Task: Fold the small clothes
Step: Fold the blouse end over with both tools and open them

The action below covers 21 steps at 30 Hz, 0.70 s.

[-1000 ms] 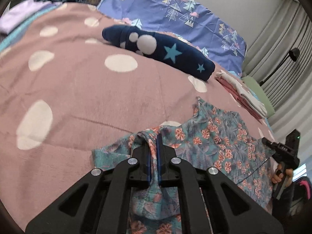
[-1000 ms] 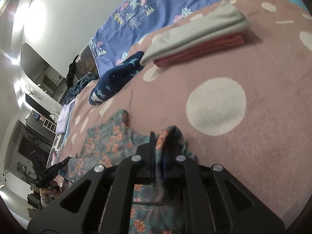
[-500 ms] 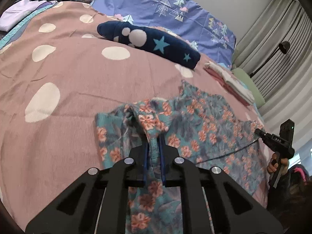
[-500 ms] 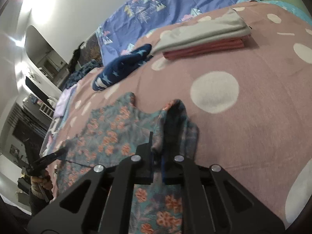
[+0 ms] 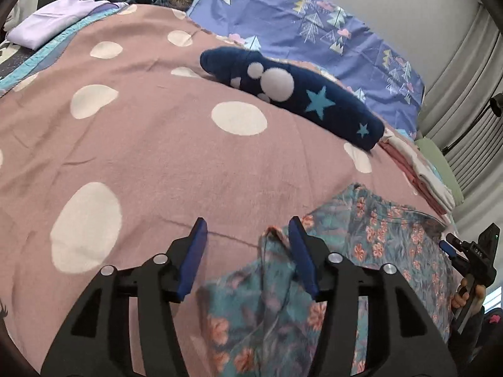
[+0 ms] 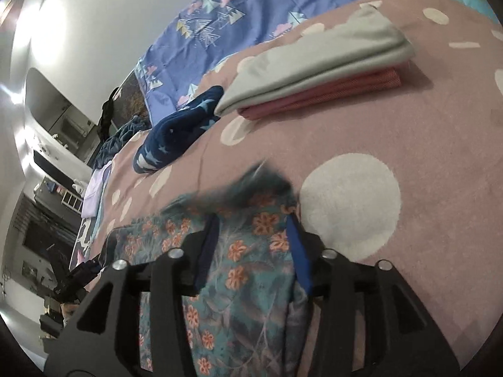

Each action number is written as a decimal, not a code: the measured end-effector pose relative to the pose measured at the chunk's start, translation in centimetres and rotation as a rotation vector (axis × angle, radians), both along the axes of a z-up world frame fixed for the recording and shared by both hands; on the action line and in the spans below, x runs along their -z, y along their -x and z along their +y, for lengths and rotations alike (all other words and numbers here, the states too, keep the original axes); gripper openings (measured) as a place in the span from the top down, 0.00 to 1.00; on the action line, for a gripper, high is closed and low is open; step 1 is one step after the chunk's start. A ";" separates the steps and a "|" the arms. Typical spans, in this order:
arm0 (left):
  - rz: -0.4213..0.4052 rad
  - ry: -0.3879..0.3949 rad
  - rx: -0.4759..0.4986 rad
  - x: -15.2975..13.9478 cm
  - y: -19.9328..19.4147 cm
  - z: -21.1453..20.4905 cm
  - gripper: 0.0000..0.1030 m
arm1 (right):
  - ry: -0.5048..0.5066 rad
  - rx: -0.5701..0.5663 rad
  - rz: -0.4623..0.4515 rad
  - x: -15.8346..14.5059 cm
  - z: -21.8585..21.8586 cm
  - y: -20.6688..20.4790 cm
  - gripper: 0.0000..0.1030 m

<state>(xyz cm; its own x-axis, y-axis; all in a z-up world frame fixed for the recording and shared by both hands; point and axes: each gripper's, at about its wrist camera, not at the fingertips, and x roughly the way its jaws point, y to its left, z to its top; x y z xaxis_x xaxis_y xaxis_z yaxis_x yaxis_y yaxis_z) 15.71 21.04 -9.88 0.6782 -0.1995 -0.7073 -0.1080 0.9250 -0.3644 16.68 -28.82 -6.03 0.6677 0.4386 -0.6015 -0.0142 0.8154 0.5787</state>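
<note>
A teal garment with orange flowers (image 5: 380, 242) lies on the pink spotted blanket (image 5: 157, 163). My left gripper (image 5: 248, 245) has its jaws opening; the garment's left corner lies loose by the right finger (image 5: 301, 251), with no pad pressing it. My right gripper (image 6: 253, 245) also has its jaws opening, wide over the garment (image 6: 242, 276), whose far edge (image 6: 261, 179) is blurred as it drops. The right gripper (image 5: 465, 257), held in a hand, shows at the left wrist view's far right edge.
A navy roll with stars and white dots (image 5: 292, 94) lies across the blanket behind the garment. A folded grey and pink stack (image 6: 317, 72) sits to its right. A purple patterned cover (image 5: 308, 25) lies at the head, a lilac folded cloth (image 5: 53, 22) at far left.
Both grippers were shut on bunched corners of the floral garment and have opened. The cloth has slipped out and falls onto the blanket.
</note>
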 end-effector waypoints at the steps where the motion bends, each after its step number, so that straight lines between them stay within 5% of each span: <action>1: -0.018 -0.002 -0.004 -0.4 0.3 0.1 0.43 | 0.006 -0.002 -0.008 -0.3 0.1 0.1 0.46; 8: -0.117 -0.065 0.115 -2.7 2.0 -1.8 0.31 | 0.107 0.019 -0.024 -0.1 0.4 -0.2 0.43; 13: 0.006 -0.253 0.193 -0.6 -0.3 -4.7 0.25 | 0.097 0.007 -0.029 0.5 0.3 -0.6 0.43; 17: 0.059 -0.189 0.174 0.2 -3.6 -3.4 0.26 | 0.127 -0.012 -0.041 -0.1 0.5 -1.5 0.45; 19: 0.062 -0.167 0.160 0.3 -4.8 -2.8 0.41 | 0.144 -0.026 -0.042 -0.3 0.4 -2.7 0.57; 20: 0.063 -0.156 0.159 0.2 -5.5 -2.5 0.63 | 0.147 -0.024 -0.029 -0.2 0.3 -3.5 0.65; 21: 0.064 -0.143 0.167 0.3 -5.7 -2.5 0.94 | 0.140 -0.029 -0.017 0.0 0.2 -4.0 0.87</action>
<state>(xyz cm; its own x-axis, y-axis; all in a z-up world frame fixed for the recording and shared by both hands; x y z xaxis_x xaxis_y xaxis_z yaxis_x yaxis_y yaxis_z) 21.46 18.56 -10.16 0.5973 -0.1993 -0.7768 0.0319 0.9738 -0.2253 20.70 -28.61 -6.03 0.6668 0.3701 -0.6469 -0.0476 0.8874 0.4586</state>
